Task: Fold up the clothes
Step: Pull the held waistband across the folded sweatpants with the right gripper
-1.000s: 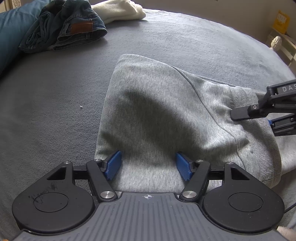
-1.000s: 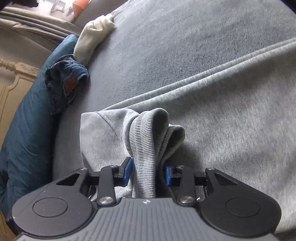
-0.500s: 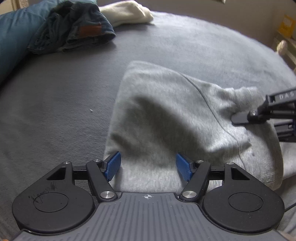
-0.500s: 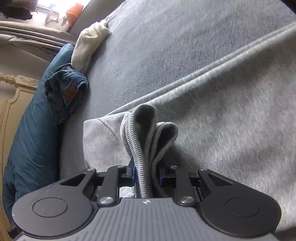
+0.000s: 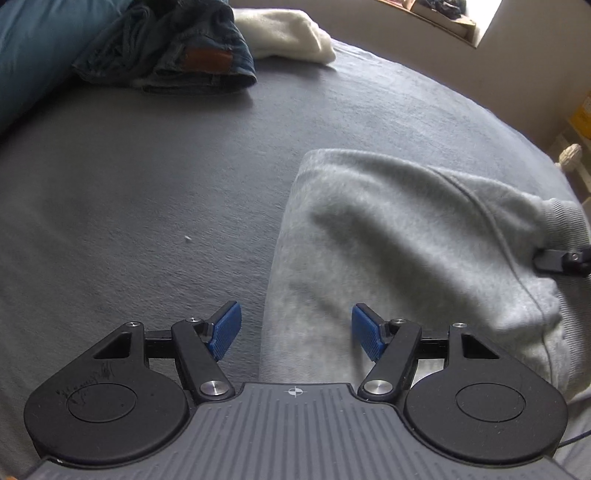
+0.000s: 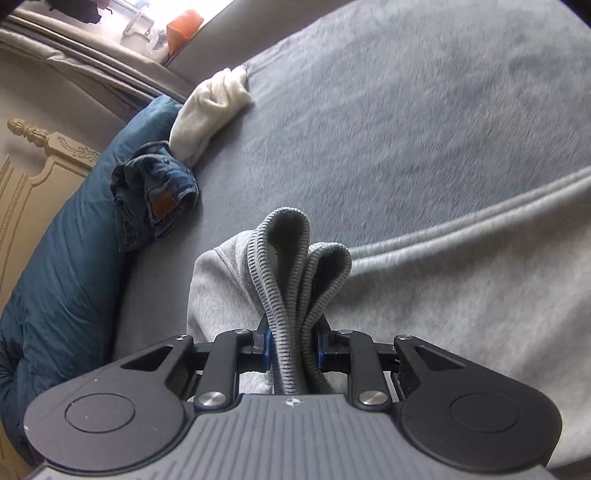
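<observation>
A bed covered with a grey-blue fleece blanket (image 5: 147, 206) carries everything shown. A light grey fleece sweatshirt (image 5: 388, 251) lies on the right of the bed, its folded edge facing left. A teal quilted pillow (image 6: 55, 295) sits along the far left edge, with crumpled blue denim jeans bearing a brown leather patch (image 5: 184, 48) against it and a cream knitted garment (image 5: 288, 33) just beyond. The left gripper (image 5: 296, 330) hangs over the sweatshirt's near left edge, its jaws standing well apart with nothing clamped between the blue pads. The right gripper (image 6: 291, 349), whose jaws have just been closing, pinches the sweatshirt's bunched ribbed hem (image 6: 291, 266), which stands up in two loops.
</observation>
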Tool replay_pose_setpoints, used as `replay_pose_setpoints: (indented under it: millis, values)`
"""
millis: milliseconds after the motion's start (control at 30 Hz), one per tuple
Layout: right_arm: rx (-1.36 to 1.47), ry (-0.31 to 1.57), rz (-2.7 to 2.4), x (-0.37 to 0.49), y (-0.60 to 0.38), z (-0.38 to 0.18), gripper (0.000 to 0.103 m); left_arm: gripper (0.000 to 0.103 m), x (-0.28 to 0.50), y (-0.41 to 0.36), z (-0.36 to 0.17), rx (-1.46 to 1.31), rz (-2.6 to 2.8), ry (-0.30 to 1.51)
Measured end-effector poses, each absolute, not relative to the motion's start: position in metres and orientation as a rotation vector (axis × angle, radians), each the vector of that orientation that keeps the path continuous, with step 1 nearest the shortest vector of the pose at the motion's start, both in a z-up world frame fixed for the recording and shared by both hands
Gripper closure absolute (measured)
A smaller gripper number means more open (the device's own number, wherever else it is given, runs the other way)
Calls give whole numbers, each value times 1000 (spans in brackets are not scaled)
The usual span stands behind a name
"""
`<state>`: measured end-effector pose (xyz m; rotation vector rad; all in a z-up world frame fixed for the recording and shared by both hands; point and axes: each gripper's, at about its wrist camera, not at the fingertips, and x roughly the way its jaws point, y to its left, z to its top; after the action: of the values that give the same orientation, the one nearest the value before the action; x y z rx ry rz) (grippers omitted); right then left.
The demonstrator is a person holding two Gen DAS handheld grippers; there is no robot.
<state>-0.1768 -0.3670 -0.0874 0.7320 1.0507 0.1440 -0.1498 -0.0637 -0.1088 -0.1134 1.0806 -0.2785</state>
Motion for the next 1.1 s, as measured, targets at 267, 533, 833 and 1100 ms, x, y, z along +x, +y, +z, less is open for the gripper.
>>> replay_pose_setpoints:
  millis: [267, 533, 833, 1100]
  values:
    - [643, 1026, 64, -194, -414, -55, 80, 36, -159, -93, -115, -112, -360, 1126]
    - [579, 1038, -49, -220, -469, -56, 80, 36, -166, -123, -116, -58, -426, 1137]
    - [587, 1042, -138, -240, -520, -72, 80, 36, -159, -150, -118, -58, -466, 1173]
    - [555, 1071, -170, -252, -559, -78, 81, 36, -156, -174, -120, -41, -517, 1198]
